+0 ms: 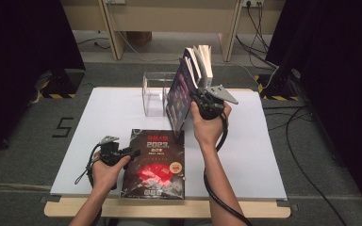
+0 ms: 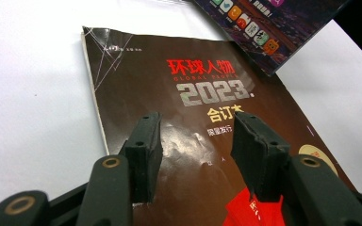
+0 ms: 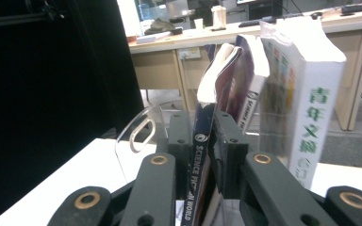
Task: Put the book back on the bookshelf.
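R claw (image 3: 201, 155): clamped on spine of purple magazine (image 1: 179, 92), held upright, long axis vertical, lower corner over dark magazine (image 1: 154, 162) | clear holder (image 1: 153, 93) just behind-left of it, books (image 1: 201, 60) alongside | L claw (image 2: 195, 150): jaws apart, empty, hovering over dark magazine flat on desk (image 1: 245, 155) | R hand nearer holder

Bare table (image 1: 108, 117) left of holder (image 1: 153, 94)
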{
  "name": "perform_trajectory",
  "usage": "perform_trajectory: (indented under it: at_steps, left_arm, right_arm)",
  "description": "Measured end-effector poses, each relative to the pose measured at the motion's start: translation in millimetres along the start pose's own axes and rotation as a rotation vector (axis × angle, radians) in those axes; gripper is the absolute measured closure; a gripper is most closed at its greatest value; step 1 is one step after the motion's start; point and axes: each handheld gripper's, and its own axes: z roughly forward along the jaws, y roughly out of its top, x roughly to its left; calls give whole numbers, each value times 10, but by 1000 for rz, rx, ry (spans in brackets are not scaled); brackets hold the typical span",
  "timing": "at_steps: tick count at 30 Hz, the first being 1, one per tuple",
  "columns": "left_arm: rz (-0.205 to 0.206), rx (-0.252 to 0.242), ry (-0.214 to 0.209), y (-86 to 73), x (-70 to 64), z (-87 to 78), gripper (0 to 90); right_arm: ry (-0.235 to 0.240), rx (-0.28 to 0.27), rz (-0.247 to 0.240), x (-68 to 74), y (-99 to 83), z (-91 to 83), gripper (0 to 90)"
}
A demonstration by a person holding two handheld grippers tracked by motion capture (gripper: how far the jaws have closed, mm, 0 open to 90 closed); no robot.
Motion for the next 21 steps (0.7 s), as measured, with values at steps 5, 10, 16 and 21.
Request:
perform_trajectory:
  at_steps: [5, 10, 16, 21]
  left_arm:
    - [-1, -3, -3, -4, -8, 9, 520]
    - [-1, -2, -2, -4, -5, 9, 520]
    - [-2, -2, -5, -4, -8, 11, 520]
    - [-1, -1, -6, -3, -7, 15, 520]
  right_arm:
    - [-13, 7, 1, -19, -50, -45, 773]
    - [-32, 15, 11, -30, -83, -70, 751]
    - [-46, 47, 18, -52, -128, -48, 705]
    - [-56, 57, 34, -88, -134, -4, 669]
